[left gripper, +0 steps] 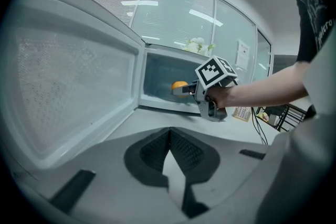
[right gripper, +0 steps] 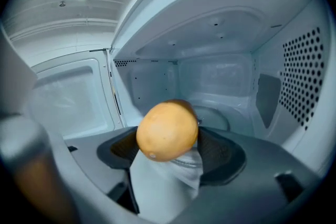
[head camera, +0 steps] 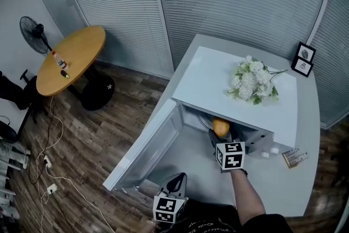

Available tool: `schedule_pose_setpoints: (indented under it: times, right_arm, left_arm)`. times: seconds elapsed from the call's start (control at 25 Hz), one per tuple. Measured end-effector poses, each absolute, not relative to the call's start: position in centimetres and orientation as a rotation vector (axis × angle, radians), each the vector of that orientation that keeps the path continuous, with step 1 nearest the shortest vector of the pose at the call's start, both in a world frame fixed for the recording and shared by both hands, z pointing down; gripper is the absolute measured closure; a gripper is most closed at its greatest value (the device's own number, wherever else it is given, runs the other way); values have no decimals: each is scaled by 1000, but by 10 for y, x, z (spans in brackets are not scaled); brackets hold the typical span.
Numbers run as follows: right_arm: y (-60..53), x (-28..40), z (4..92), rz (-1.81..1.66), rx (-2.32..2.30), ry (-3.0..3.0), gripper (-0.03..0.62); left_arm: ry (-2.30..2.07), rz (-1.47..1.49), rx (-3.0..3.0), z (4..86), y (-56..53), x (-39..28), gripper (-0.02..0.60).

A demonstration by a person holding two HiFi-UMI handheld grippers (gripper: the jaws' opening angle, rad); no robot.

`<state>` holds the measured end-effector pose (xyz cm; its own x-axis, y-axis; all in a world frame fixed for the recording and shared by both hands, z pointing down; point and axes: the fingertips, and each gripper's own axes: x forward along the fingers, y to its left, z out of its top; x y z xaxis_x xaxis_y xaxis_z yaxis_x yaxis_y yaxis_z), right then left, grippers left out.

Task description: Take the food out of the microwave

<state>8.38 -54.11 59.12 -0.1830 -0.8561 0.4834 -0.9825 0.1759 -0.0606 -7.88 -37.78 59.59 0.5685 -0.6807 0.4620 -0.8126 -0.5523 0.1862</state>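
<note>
the fruit (right gripper: 167, 131), round and orange-yellow, sits clamped between the jaws of the right gripper (head camera: 220, 132), just inside the mouth of the microwave (head camera: 207, 79), whose door (head camera: 147, 150) hangs wide open. so the grasp looks done; what remains is to draw it out and set it on the worktop (head camera: 294, 183). the left gripper (left gripper: 169, 131) waits near the worktop's front edge, jaws together, empty.

Flowers (head camera: 252, 80) lie atop the microwave (head camera: 210, 76), door (head camera: 144, 150) open leftward, fruit (head camera: 221, 127) at its mouth.
</note>
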Motion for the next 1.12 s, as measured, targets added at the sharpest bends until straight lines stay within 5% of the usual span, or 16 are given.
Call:
schedule_pose_setpoints:
  times: [1.12]
  right_arm:
    - [-459, 108, 584, 522, 1812, -2057, 247]
  left_arm:
    - [-1148, 422, 2530, 580, -381, -53, 574]
